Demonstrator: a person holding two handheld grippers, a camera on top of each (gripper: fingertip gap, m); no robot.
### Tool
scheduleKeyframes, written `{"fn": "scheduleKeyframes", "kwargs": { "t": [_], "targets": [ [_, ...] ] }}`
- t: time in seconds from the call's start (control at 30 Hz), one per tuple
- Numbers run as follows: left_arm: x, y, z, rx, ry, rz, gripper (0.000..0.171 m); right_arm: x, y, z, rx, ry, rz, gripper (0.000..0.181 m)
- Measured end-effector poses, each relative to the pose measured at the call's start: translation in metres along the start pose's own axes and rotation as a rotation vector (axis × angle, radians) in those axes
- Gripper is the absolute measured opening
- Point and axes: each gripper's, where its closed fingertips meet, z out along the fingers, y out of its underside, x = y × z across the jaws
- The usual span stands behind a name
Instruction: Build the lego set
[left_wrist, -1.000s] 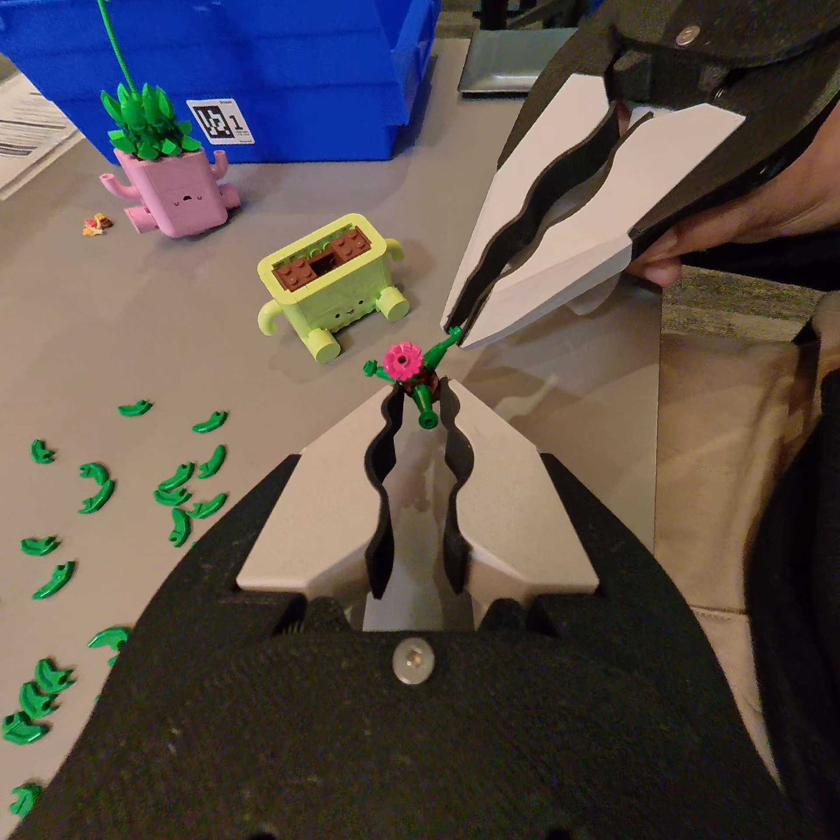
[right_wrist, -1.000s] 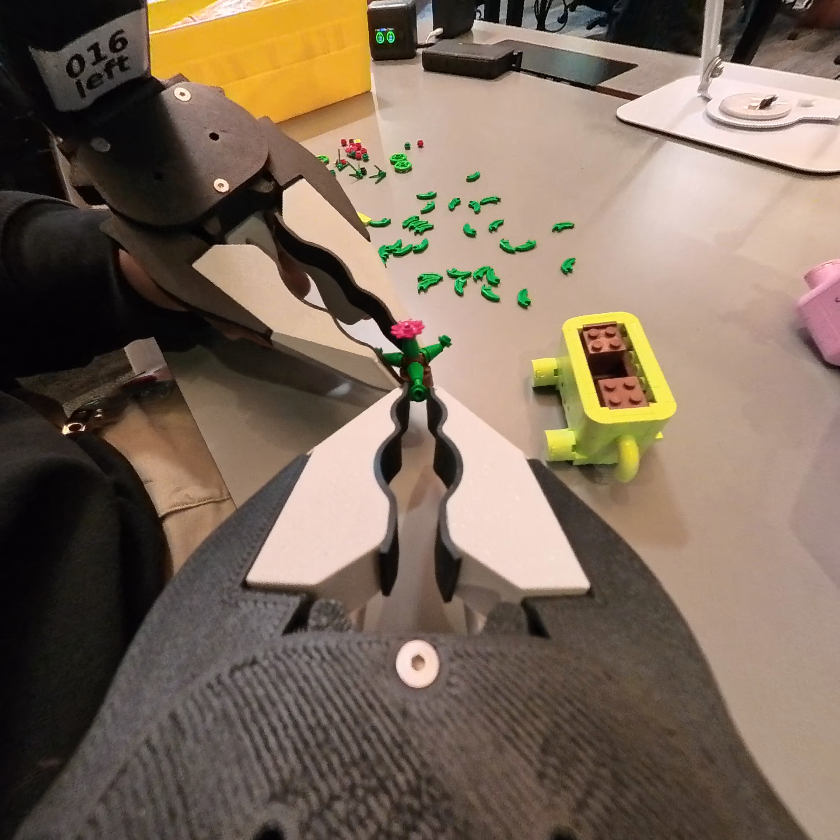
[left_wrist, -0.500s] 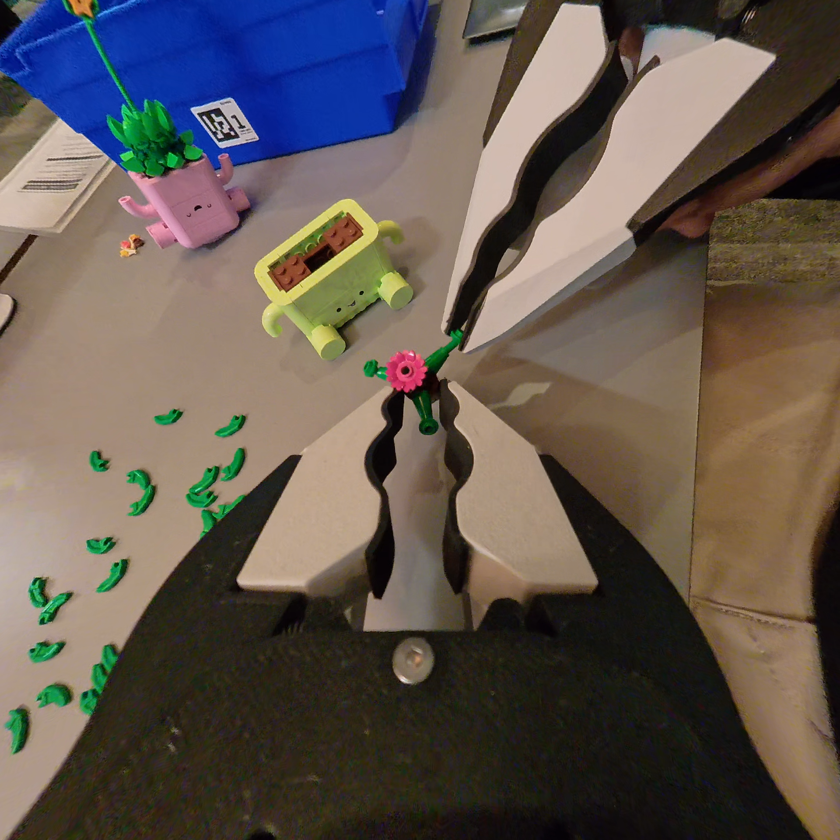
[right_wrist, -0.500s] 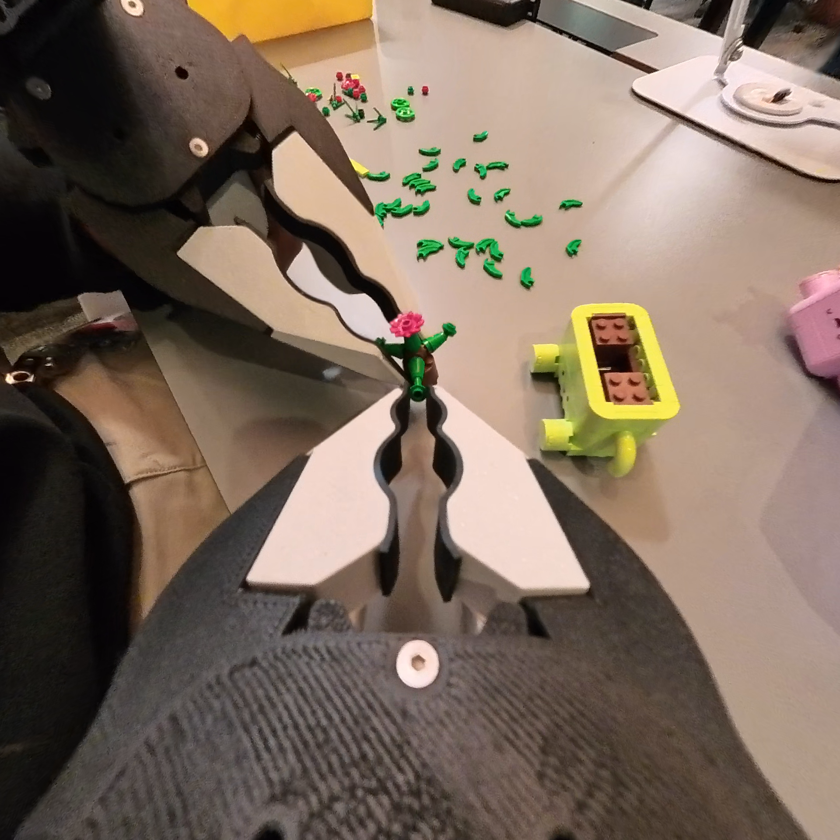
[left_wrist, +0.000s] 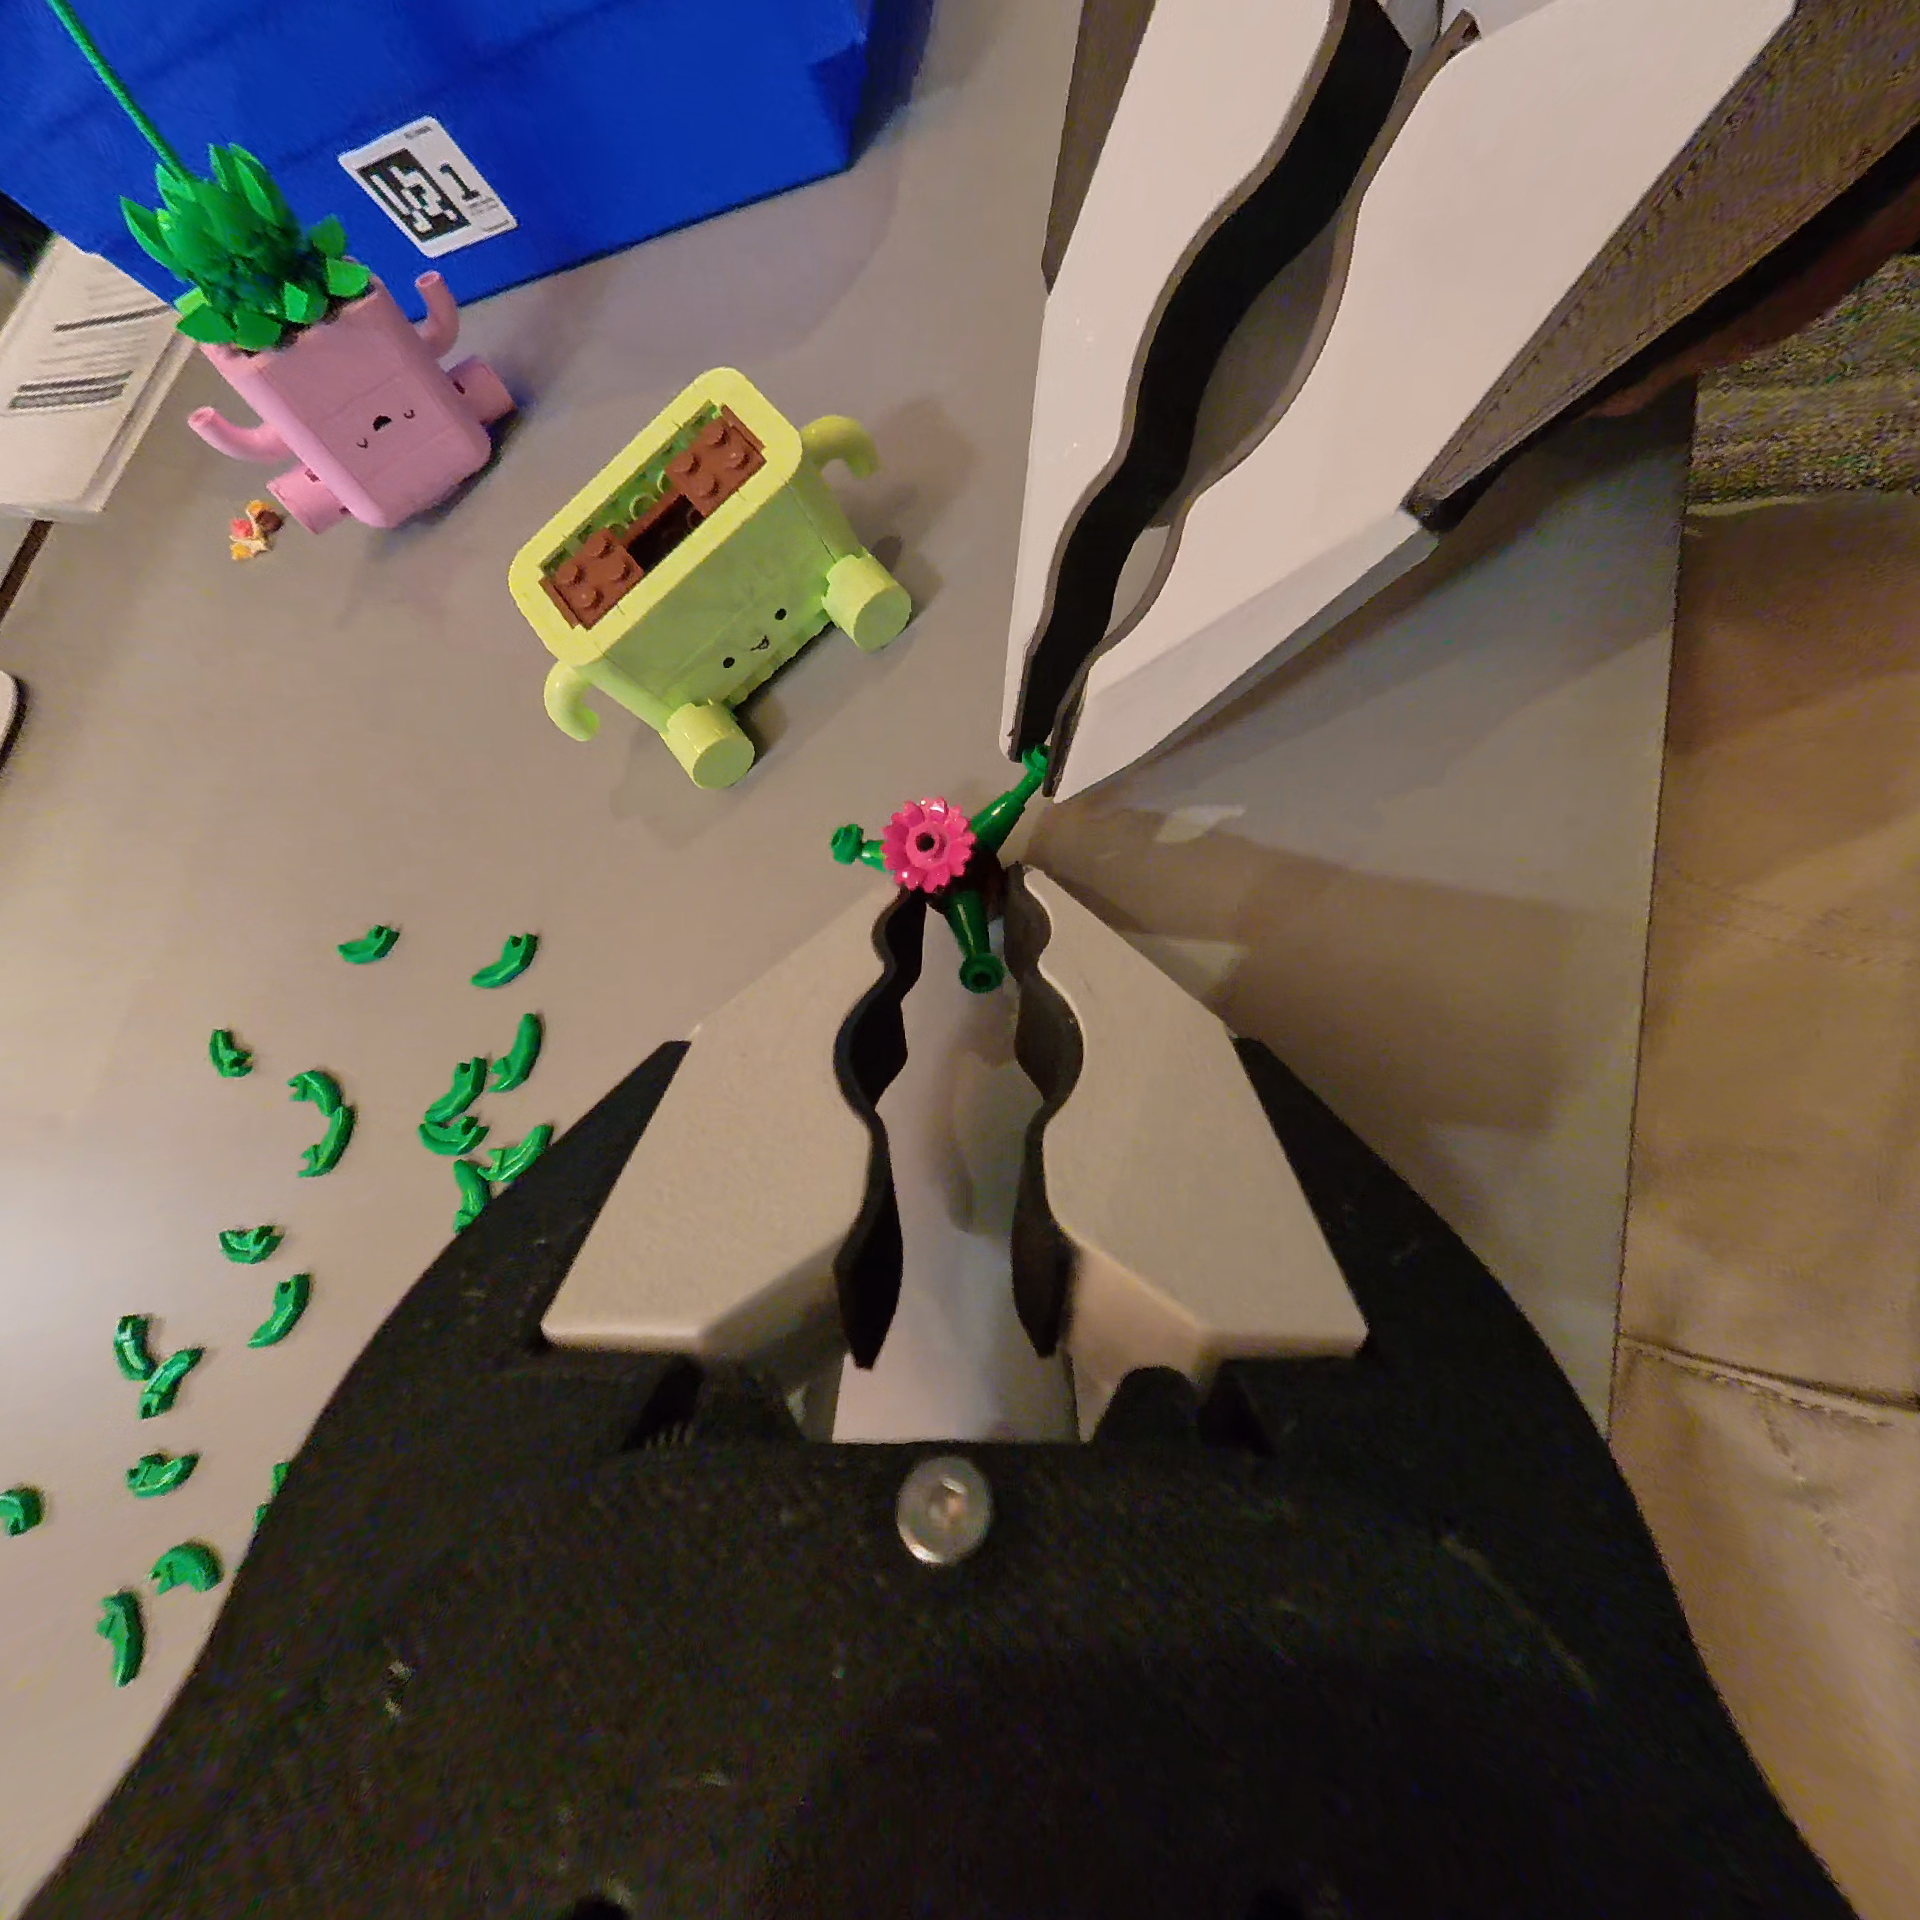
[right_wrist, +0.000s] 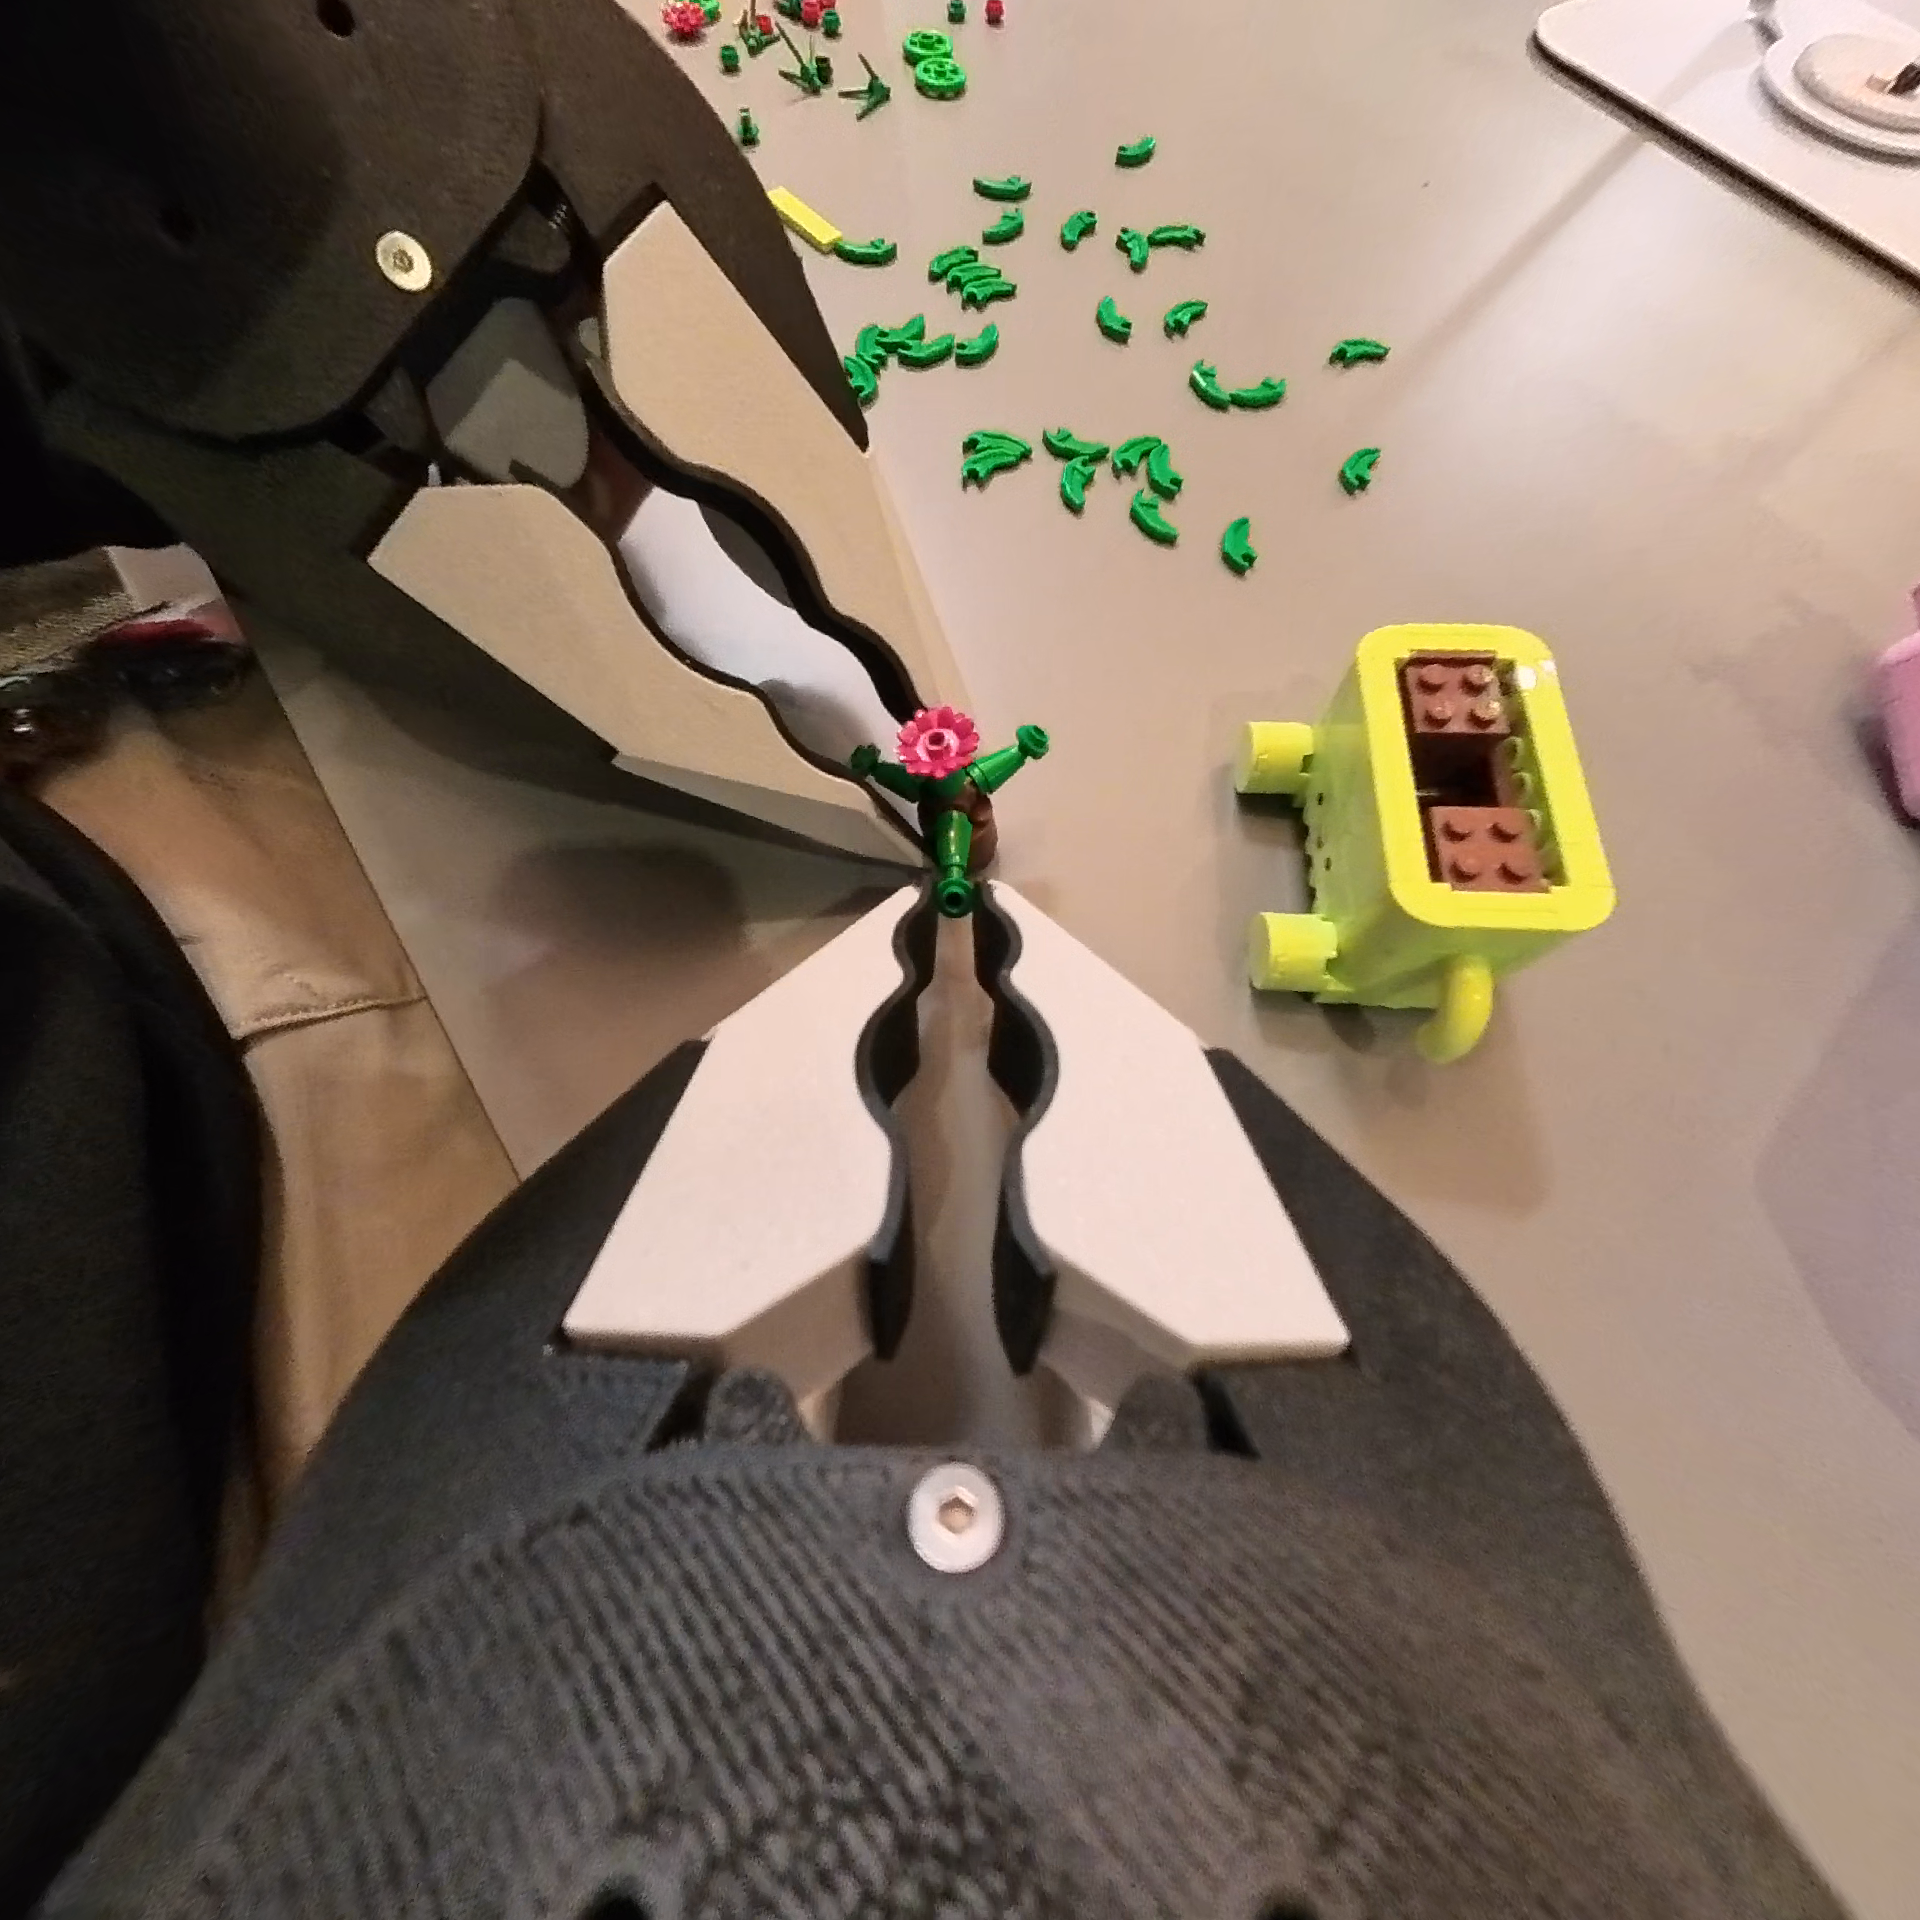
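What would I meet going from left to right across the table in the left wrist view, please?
Pink pot → lime-green pot → pink flower stem → right gripper, shut on one of the stem's green branches.

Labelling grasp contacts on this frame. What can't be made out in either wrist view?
- Small green stem piece with a pink flower: its brown base, pinched at the left gripper, is mostly hidden by the fingertips in both views.
- Right gripper: in its own view the stem tip covers the contact; the grip on the side branch shows only in the left view.
- Pink pot figure: cut off by the right view's edge.
- Lime-green pot figure: central opening too dark.
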Motion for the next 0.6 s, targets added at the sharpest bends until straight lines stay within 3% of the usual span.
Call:
{"fn": "scheduleKeyframes", "kwargs": {
  "t": [0.27, 0.6],
  "targets": [
    [-0.0009, 0.0012, 0.0011, -0.009, 0.007, -0.017, 0.013, 0.0037, 0.0, 0.0015, -0.002, -0.027, 0.065, 0.005],
    [-0.0002, 0.0015, 0.0017, -0.011, 0.052, -0.053, 0.013, 0.0029, 0.0014, 0.0014, -0.02, -0.234, 0.253, 0.005]
  ]
}}
